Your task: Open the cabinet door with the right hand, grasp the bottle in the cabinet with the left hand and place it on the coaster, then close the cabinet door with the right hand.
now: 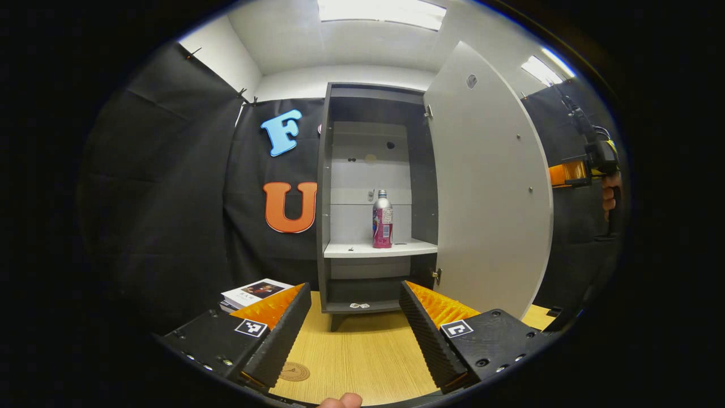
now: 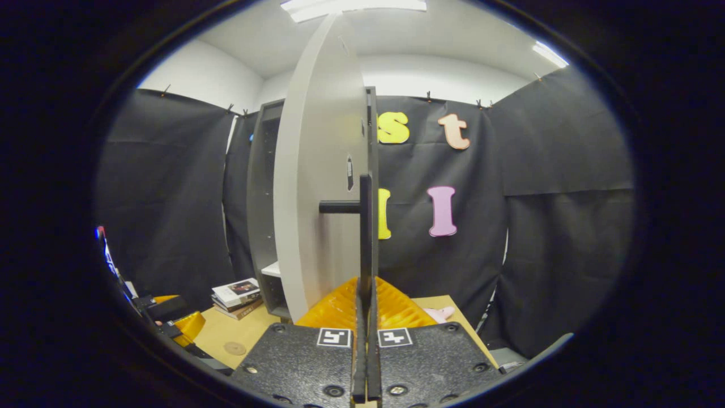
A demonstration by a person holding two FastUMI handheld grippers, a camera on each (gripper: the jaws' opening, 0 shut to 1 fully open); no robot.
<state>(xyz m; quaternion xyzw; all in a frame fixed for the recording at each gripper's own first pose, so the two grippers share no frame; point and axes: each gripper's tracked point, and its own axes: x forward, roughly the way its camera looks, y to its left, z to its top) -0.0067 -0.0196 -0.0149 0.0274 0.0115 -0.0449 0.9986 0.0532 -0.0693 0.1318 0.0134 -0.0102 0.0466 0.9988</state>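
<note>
Left gripper view: left gripper (image 1: 355,326) jaws wide, bottle (image 1: 382,220) upright at centre frame; advance straight, straddle its middle. Right gripper (image 2: 366,317) pinches door handle (image 2: 365,238).

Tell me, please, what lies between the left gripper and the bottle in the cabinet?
In the left gripper view, only bare table and the cabinet's open front separate the left gripper from the bottle on its shelf.

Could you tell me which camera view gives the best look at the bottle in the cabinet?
The left gripper view: the bottle stands upright on the cabinet's shelf, facing the open left claw. In the right gripper view the opened door covers the shelf where it stands.
</note>
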